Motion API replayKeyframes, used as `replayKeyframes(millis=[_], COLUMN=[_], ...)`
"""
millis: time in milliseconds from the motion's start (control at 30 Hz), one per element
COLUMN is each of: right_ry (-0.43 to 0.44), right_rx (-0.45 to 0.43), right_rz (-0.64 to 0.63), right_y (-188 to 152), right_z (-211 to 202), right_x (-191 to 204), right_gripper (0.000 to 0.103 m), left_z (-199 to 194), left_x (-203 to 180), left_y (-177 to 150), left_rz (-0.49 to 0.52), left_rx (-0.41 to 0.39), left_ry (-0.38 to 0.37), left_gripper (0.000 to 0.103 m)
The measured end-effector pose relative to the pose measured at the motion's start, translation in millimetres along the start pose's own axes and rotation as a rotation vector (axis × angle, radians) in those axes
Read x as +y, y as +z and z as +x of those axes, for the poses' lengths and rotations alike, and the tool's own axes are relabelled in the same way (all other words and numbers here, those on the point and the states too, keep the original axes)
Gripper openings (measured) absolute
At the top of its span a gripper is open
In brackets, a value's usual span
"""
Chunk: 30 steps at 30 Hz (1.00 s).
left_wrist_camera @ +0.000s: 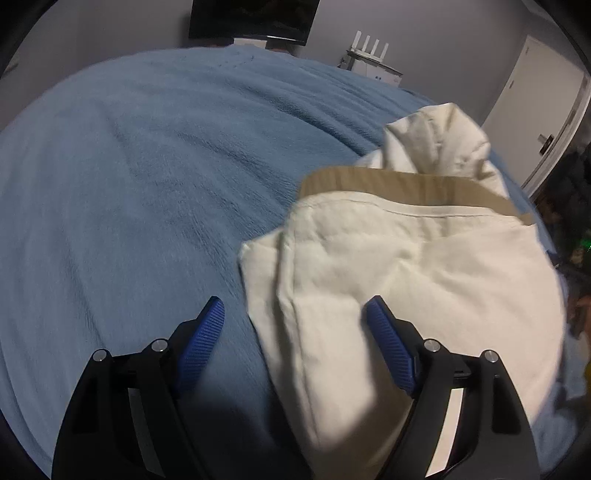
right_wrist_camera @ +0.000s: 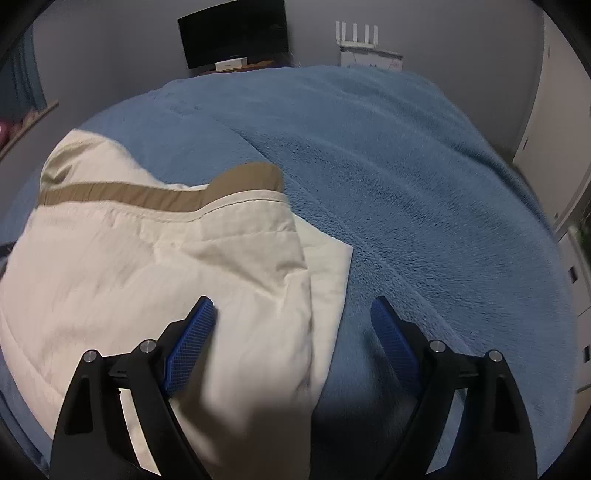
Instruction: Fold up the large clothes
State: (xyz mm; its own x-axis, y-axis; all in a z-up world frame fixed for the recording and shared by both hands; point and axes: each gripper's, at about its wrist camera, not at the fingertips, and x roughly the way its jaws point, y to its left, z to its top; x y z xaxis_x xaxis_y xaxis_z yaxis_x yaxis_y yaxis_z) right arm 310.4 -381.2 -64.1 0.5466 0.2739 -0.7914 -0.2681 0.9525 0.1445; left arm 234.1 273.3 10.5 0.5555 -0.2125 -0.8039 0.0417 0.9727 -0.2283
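Left hand-held gripper (left_wrist_camera: 293, 308): jaws spread wide, nothing between them; one blue ribbed pad over bare blanket, the other over cloth. It straddles the garment's left edge from above (contact cannot be told).

Right hand-held gripper (right_wrist_camera: 293, 308): likewise spread and empty; its left pad sits over the cloth, its right pad over the blanket, straddling the garment's right edge.

Cream garment (right_wrist_camera: 155, 266): large, pale cotton, already doubled into a thick, roughly rectangular bundle. A tan band (right_wrist_camera: 162, 197) (lining or waistband, hard to say which) shows along the far fold, with a loose cream portion bunched beyond it. One lower layer pokes out at the right edge, not flush with the top layer.

Blue fleece blanket (left_wrist_camera: 147, 166): covers the bed; the garment lies on its near part, between the two grippers.

Background: dark screen (right_wrist_camera: 232, 37), white router (right_wrist_camera: 356, 35) with upright aerials, white door (left_wrist_camera: 539, 110).

Step in hand, as judged: taking both side edges for another fold. To do it well, each gripper should close on all layers at its edge, at matching positions. The stray lower layer on the right wants gathering in first. Lift evenly so the bundle does not slide or open, and lay the fold flat.
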Motion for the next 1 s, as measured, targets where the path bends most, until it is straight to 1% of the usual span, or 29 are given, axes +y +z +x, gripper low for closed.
replayKeyframes(millis=[33,100,200,233,267,333,367,433,500,567,667,700,800,867,900,933,967,1000], right_ry=[0.039,0.078,0.146,0.165,0.178,0.224,0.237,0.276,0.313,0.348,0.397,0.401,0.406,0.406,0.412,0.419,0.427,0.455], right_rx=[0.016,0.041,0.062,0.063,0.063,0.07,0.074,0.09,0.102,0.106,0.099,0.095,0.08,0.073,0.068,0.058,0.048,0.033], right_rz=[0.029,0.06,0.11,0.122,0.126,0.137,0.141,0.156,0.177,0.196,0.203,0.2,0.195,0.181,0.171,0.165,0.159,0.158], right_y=[0,-1,-3,-5,-5,-7,-8,-11,-14,-15,-14,-10,2,4,4,2,1,0], right_z=[7,17,26,27,27,27,26,26,26,28,31,34,47,48,46,41,37,30], right_x=[-6,-13,-23,-26,-28,-32,-35,-40,-46,-51,-56,-55,-48,-43,-42,-43,-42,-44], right_gripper=[0.083,0.083,0.083,0.083,0.081,0.075,0.073,0.071,0.071,0.069,0.053,0.05,0.048,0.046,0.041,0.039,0.033,0.027], left_z=[5,17,24,23,23,18,17,15,17,22,35,39,50,53,55,53,50,44], left_x=[1,6,11,13,15,19,21,32,39,41,33,30,19,14,12,13,15,19], left_y=[0,3,2,0,-1,-6,-9,-18,-25,-26,-18,-14,-1,3,3,2,-1,-6], left_rz=[-0.007,-0.026,-0.017,-0.016,-0.015,-0.017,-0.019,-0.053,-0.091,-0.106,-0.09,-0.09,-0.085,-0.064,-0.055,-0.056,-0.052,-0.049], left_rx=[0.0,0.008,0.017,0.02,0.023,0.034,0.039,0.061,0.062,0.046,0.012,-0.002,-0.031,-0.034,-0.035,-0.037,-0.039,-0.038], left_ry=[-0.013,-0.056,-0.092,-0.108,-0.12,-0.17,-0.191,-0.258,-0.311,-0.339,-0.341,-0.342,-0.359,-0.353,-0.356,-0.37,-0.392,-0.411], left_gripper=[0.077,0.077,0.077,0.074,0.073,0.064,0.063,0.062,0.062,0.062,0.062,0.062,0.061,0.06,0.057,0.051,0.046,0.038])
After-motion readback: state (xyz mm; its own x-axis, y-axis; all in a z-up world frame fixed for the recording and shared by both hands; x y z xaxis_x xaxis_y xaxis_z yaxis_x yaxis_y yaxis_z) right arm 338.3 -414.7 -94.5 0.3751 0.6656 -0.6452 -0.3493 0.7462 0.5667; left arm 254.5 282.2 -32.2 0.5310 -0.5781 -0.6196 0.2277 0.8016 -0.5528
